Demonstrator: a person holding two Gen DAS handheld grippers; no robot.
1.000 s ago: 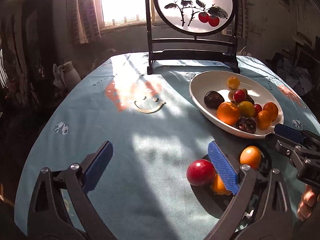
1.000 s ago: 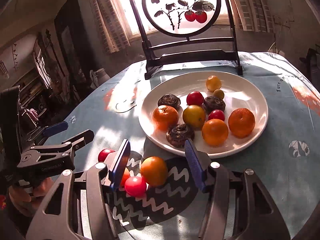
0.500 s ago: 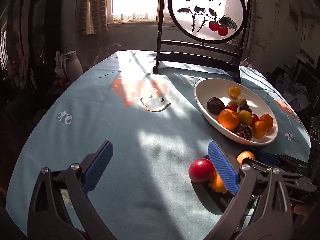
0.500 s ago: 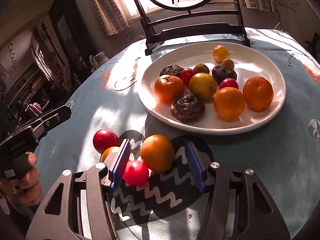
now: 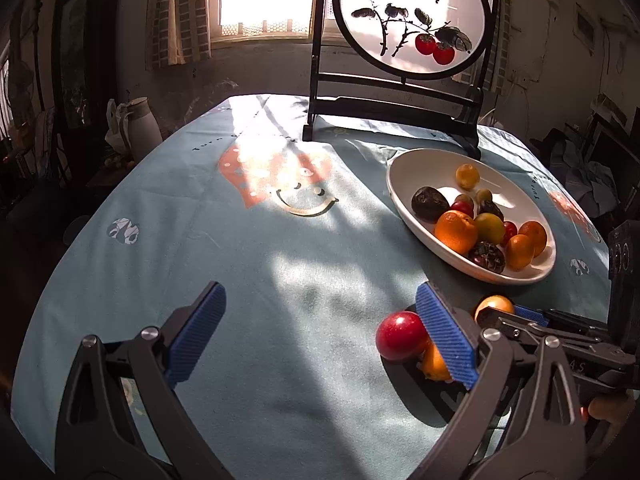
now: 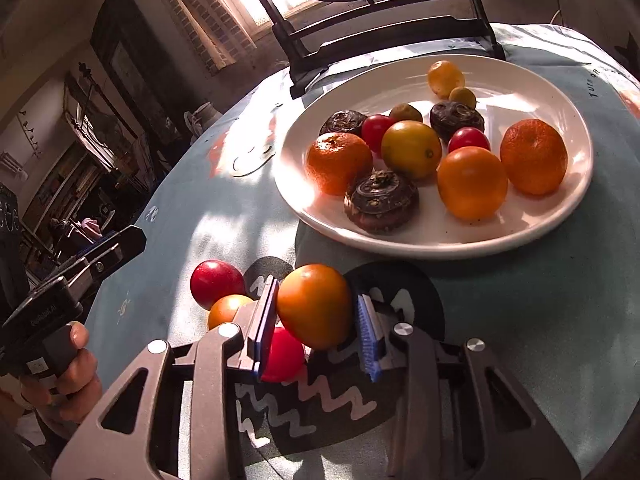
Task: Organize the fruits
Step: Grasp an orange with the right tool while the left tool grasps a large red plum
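Observation:
My right gripper (image 6: 316, 334) is shut on an orange fruit (image 6: 314, 306), just in front of the white plate (image 6: 400, 240) that holds several fruits. A red fruit (image 6: 216, 284), a small orange fruit (image 6: 226, 310) and a small red fruit (image 6: 282, 356) lie on the cloth left of and under its left finger. My left gripper (image 5: 320, 336) is open and empty above the cloth; the red fruit (image 5: 401, 341) lies just left of its right finger (image 5: 446, 334). The plate (image 5: 404, 200) is at the right in the left wrist view.
A black stand with a round painted screen (image 5: 412, 16) stands at the table's far side behind the plate. The blue tablecloth (image 5: 240, 240) has a smiley print. A white jug (image 5: 140, 128) stands off the table at far left.
My right gripper has moved forward and closed on the orange fruit. The left gripper has pulled back a little and stays open.

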